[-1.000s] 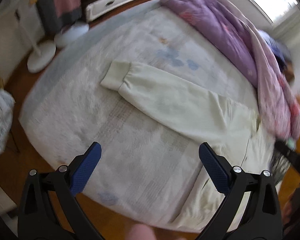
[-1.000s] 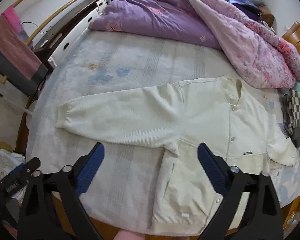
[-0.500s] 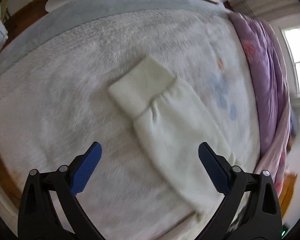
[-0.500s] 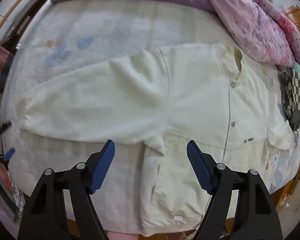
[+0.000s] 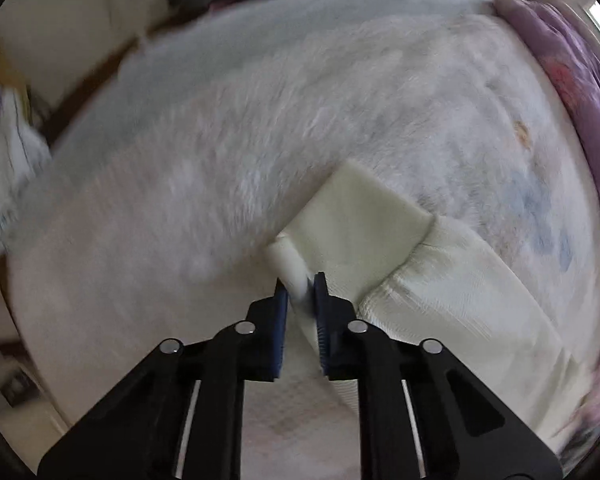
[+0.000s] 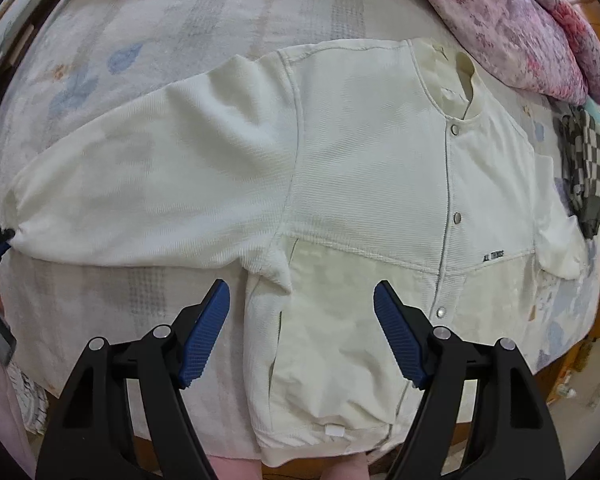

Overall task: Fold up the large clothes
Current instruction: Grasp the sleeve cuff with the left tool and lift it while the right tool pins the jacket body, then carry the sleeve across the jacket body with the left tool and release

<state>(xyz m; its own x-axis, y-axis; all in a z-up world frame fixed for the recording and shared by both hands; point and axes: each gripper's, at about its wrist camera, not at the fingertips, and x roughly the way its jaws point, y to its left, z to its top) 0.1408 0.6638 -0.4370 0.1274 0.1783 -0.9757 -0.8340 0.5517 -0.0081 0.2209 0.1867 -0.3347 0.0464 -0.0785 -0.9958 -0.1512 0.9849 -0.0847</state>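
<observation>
At the far left of the bed (image 6: 148, 12), the left gripper (image 5: 300, 286) has just been closing and now pinches the near corner of the cuff (image 5: 356, 220) of the cream jacket (image 6: 372, 152), its blue pads nearly together with cloth between them. To the cuff's left lies bare, fuzzy bedcover running out to the bed's edge, with floor and a white wall beyond. The sleeve (image 6: 148, 184) stretches rightward to the jacket's body, which lies flat, buttoned, collar away from the person and hem at the near edge of the bed. The right gripper (image 6: 302, 320) hangs over the armpit and lower front panel, jaws wide and holding nothing. Farther right a purple quilt (image 6: 520, 12) crowds the far side, and a checked cloth (image 6: 588, 160) sits by the right edge.
</observation>
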